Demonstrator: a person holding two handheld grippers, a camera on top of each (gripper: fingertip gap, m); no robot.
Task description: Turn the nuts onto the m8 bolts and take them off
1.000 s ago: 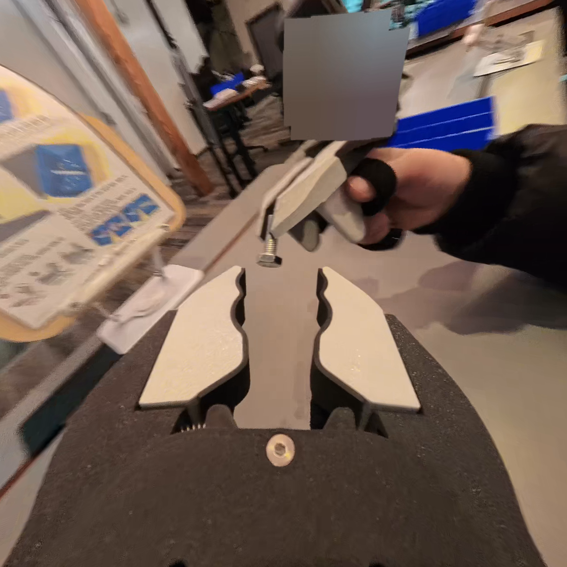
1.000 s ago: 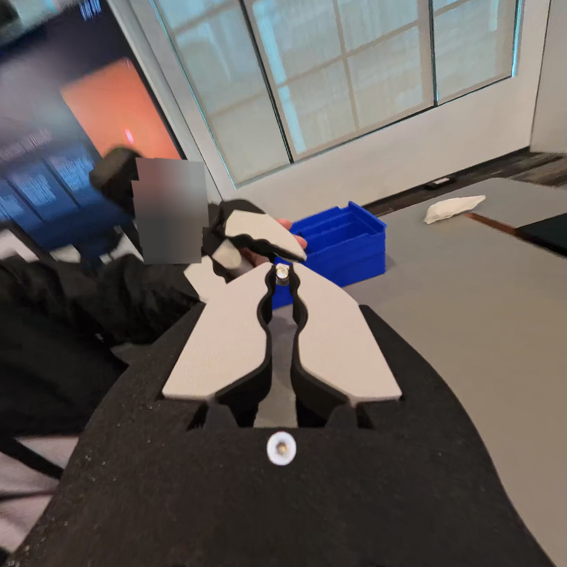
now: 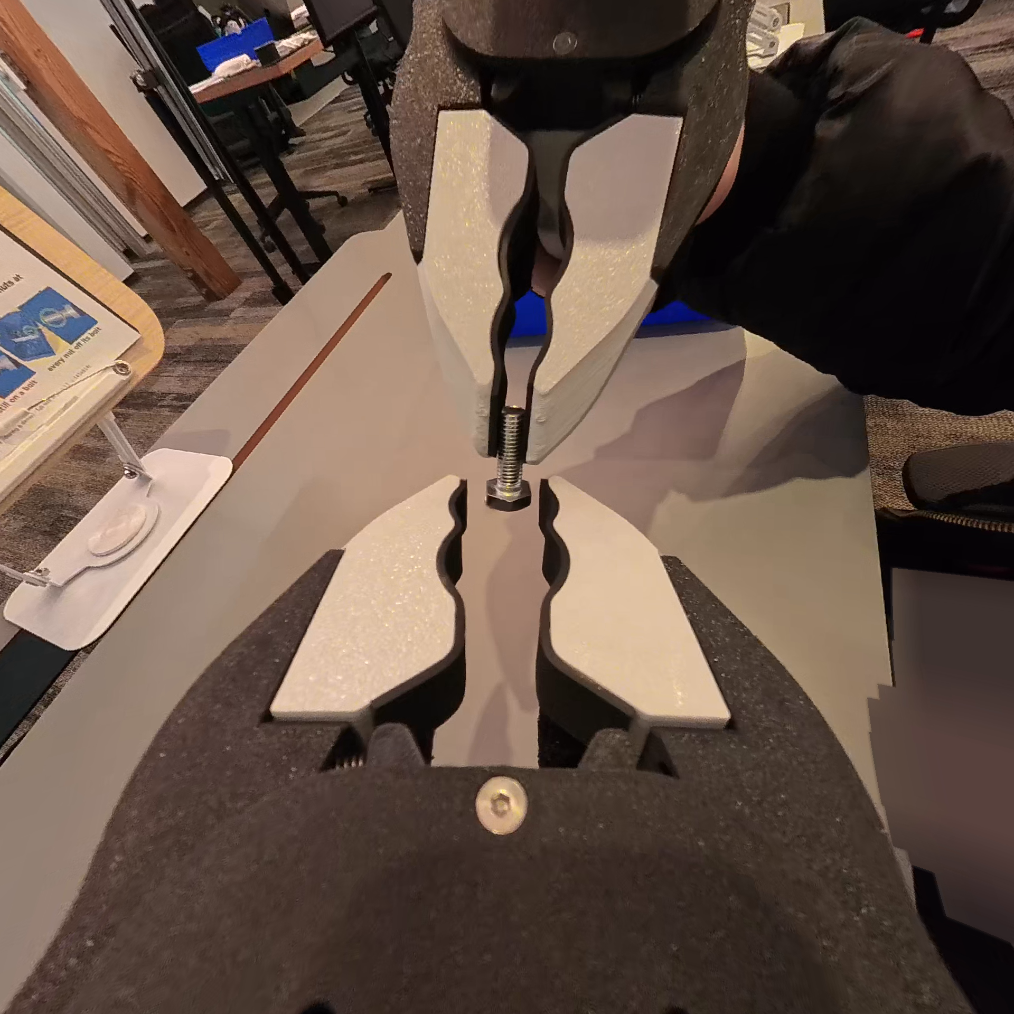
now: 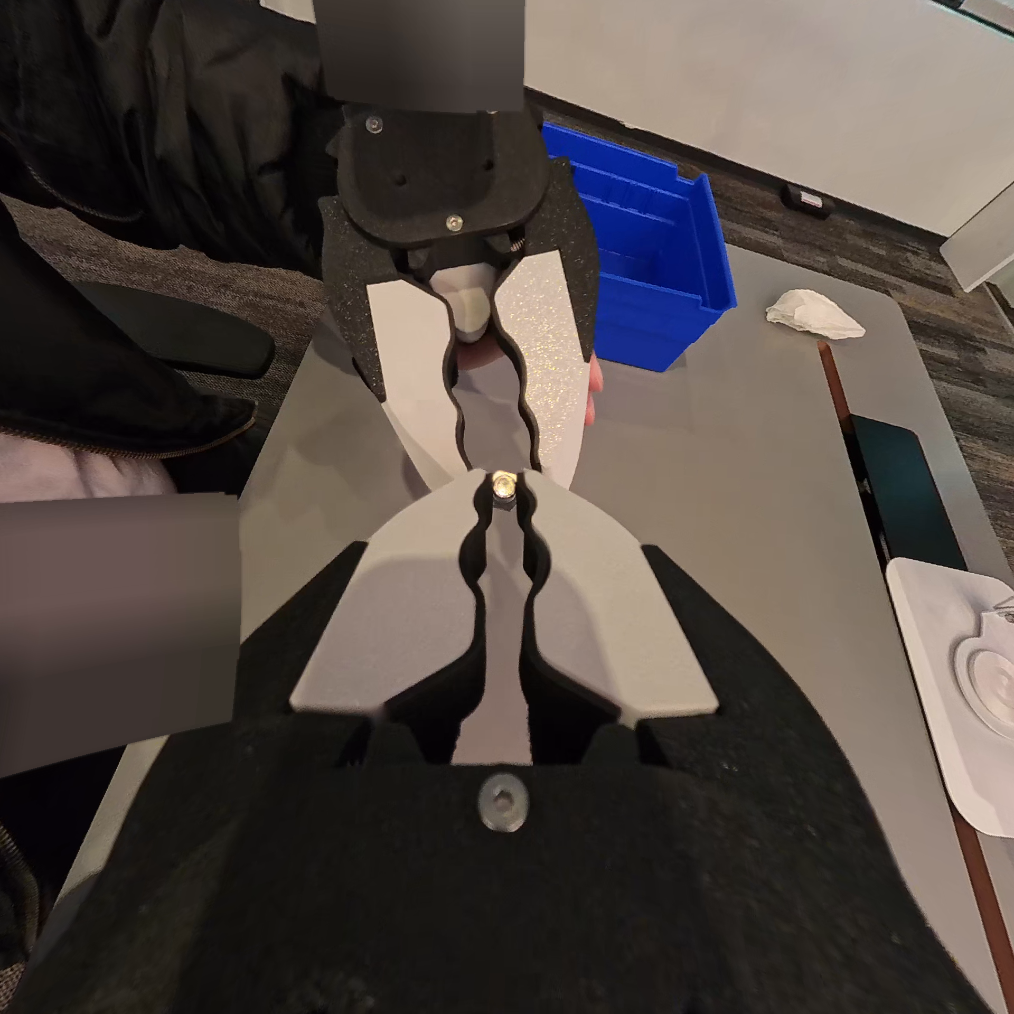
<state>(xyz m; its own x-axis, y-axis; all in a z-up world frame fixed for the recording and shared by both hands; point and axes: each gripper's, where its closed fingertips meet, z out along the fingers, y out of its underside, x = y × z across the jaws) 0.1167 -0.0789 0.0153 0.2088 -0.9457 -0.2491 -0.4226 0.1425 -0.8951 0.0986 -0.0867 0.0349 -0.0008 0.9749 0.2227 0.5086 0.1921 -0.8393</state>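
My right gripper (image 4: pixel 502 485) is shut on the threaded shank of a silver bolt (image 3: pixel 510 444) and holds it upright above the grey table (image 3: pixel 329 417). The bolt's hex end (image 3: pixel 507 494) points down. In the right wrist view I look down on the shank's bright tip (image 4: pixel 503 485). My left gripper (image 3: pixel 502 485) faces the right gripper (image 3: pixel 510 439) and is open. Its fingertips (image 3: pixel 548 488) stand on either side of the hex end, with a gap on each side. I cannot tell whether the hex piece is the bolt's head or a nut.
A blue bin (image 4: pixel 658 263) stands on the table behind the left gripper (image 4: pixel 500 466). A crumpled white tissue (image 4: pixel 812 318) lies farther back. A sign stand with a white base (image 3: pixel 110 548) is at the table's edge. A person's black sleeve (image 3: pixel 850 219) is close by. The tips of both grippers are at nearly the same place.
The two grippers have come together and now face each other. The left gripper's jaws have narrowed around the bolt's hex end without touching it. The right gripper keeps its hold on the bolt.
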